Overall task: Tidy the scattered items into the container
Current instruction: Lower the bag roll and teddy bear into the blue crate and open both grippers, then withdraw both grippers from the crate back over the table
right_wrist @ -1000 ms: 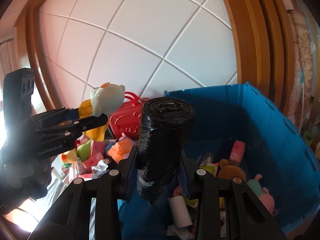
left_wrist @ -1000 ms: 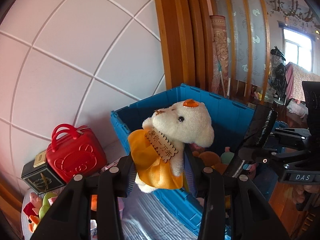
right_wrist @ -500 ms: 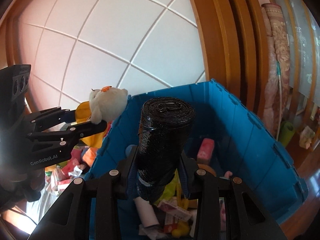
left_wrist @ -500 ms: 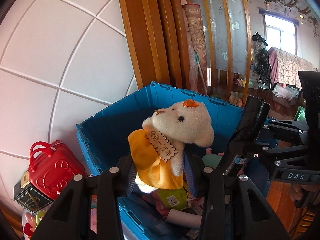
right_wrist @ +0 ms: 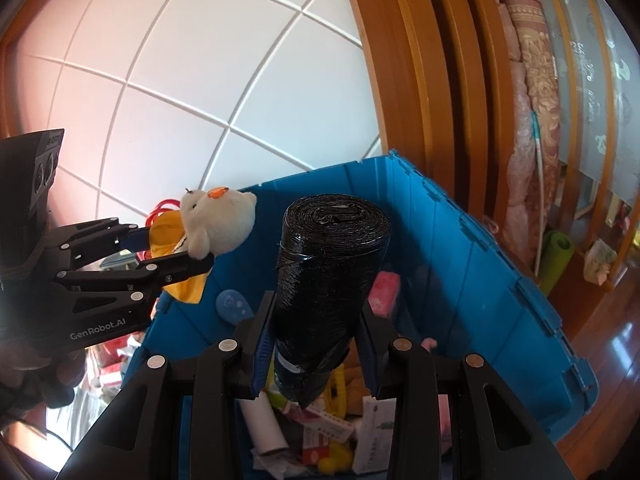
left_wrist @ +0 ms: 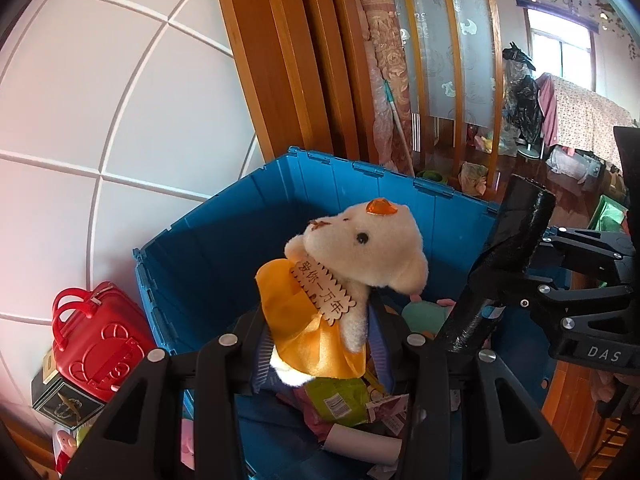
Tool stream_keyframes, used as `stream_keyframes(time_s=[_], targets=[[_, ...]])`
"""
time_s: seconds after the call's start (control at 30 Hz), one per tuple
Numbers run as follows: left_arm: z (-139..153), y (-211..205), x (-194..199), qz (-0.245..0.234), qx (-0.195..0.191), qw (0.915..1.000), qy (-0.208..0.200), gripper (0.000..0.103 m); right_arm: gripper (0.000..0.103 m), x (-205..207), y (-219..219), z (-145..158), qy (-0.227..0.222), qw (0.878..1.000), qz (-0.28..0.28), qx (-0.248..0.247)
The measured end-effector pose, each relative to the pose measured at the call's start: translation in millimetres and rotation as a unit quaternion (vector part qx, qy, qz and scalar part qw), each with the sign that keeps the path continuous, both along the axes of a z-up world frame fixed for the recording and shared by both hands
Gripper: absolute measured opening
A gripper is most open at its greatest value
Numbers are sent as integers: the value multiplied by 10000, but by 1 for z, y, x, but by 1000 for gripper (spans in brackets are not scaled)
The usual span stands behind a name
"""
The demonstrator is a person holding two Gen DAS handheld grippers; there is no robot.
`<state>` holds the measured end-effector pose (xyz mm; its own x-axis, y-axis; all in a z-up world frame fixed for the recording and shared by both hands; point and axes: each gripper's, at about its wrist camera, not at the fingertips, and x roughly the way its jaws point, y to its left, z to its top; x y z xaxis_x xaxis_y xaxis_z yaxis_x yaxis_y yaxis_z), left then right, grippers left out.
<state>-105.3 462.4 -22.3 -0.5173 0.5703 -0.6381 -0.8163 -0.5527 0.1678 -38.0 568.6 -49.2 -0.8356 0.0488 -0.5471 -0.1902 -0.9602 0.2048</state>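
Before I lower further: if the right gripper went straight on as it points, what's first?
Probably the clutter in the blue crate, around the pink block; depth is unclear. The right gripper holds the black roll.

A white wall (left_wrist: 132,112) with raised crossing lines fills the left of both views. Beside it stands a frame of orange-brown wooden posts (left_wrist: 296,80). A rolled patterned rug (left_wrist: 390,80) leans upright against the posts. Behind it are frosted glass panels (left_wrist: 468,40) with pale motifs, set between thin wooden ribs. At far right a bright window (left_wrist: 560,56) admits daylight. Near it hangs a floral cloth (left_wrist: 588,116). The floor (right_wrist: 616,344) is glossy reddish wood.
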Motion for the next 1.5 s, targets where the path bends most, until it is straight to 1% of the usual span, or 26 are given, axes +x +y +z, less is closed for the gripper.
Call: stream_keyframes(time_s=[0.37, 0.4, 0.43, 0.47, 0.5, 0.53, 0.57, 0.7, 0.8, 0.9, 1.1, 1.33, 1.5], targets=[[-1, 5, -7, 16, 138, 9998, -127, 41, 36, -8, 4, 0, -43, 10000, -51, -27], [0, 4, -10, 66, 226, 9995, -210, 45, 37, -9, 4, 0, -25, 10000, -51, -4], [3, 1, -14, 170, 356, 9987, -308, 61, 39, -9, 3, 2, 25, 9999, -110, 64], [5, -1, -19, 291, 440, 9978, -401, 73, 61, -9, 3, 4, 91, 9998, -165, 110], [7, -3, -22, 436, 475, 9970, -439, 95, 83, -10, 3, 6, 142, 9996, -205, 140], [8, -6, -24, 560, 488, 9964, -404, 101, 99, -9, 2, 8, 240, 9992, -251, 182], [8, -8, -25, 603, 463, 9965, -356, 101, 103, -9, 1, 9, 281, 9990, -284, 215], [4, -18, -26, 788, 270, 9964, -149, 101, 103, -11, -7, 5, 252, 9992, -172, 251], [1, -31, -27, 899, 274, 9955, -157, 101, 103, -13, -11, 1, 217, 9995, -150, 196], [-1, -44, -28, 982, 278, 9947, -149, 101, 103, -13, -19, 4, 219, 9995, -70, 206], [-2, -78, -27, 1171, 334, 9924, -179, 101, 103, -13, -50, 14, 249, 9990, 165, 318], [-6, -132, -24, 1447, 371, 9885, -232, 101, 103, -15, -99, 23, 211, 9979, 454, 404], [-19, -186, -27, 1777, 368, 9827, -378, 101, 103, -22, -142, 22, 160, 9961, 746, 444]])
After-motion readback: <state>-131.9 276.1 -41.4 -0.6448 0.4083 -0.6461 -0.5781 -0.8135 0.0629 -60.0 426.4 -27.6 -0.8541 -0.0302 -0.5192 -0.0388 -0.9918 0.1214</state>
